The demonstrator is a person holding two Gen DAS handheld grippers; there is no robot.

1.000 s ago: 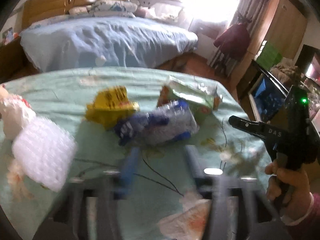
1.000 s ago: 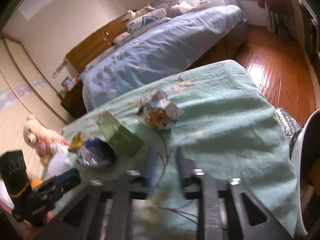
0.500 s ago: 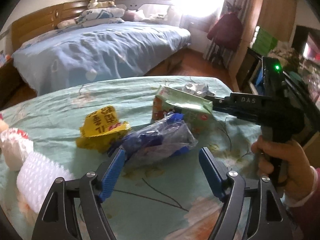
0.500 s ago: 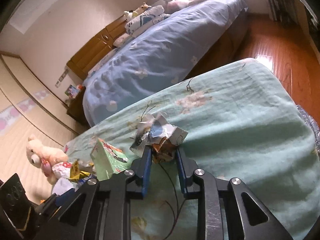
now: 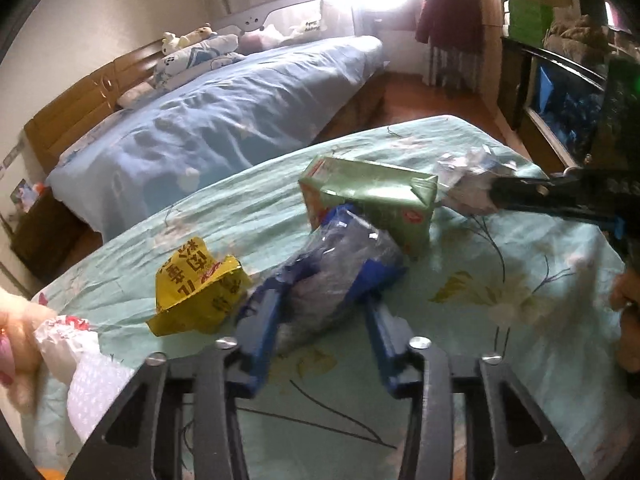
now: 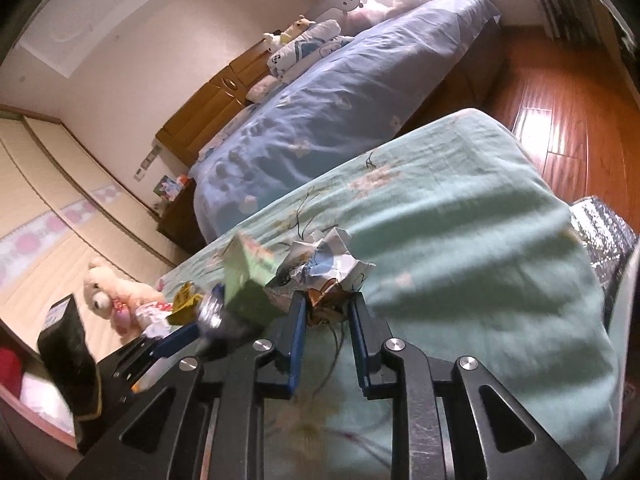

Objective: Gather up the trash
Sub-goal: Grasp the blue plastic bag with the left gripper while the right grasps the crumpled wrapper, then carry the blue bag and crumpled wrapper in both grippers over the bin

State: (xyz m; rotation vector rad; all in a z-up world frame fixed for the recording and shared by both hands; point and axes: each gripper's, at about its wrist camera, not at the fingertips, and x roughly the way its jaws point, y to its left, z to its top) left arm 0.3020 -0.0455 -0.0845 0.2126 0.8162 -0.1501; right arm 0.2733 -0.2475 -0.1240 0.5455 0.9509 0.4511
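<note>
Crumpled wrapper (image 6: 326, 276) between right hand-held gripper (image 6: 327, 312) pads

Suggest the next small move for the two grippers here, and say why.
Probably lift both straight up. The left gripper is closing its jaws around the crumpled blue plastic wrapper, and the right gripper is shut on the crumpled paper wrapper. Both pieces still rest on the green bedspread.

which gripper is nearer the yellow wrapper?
Left. The left gripper is closing around the blue-and-clear plastic bag right beside the yellow wrapper. The right gripper clamps the crumpled wrapper beyond the green carton.
</note>
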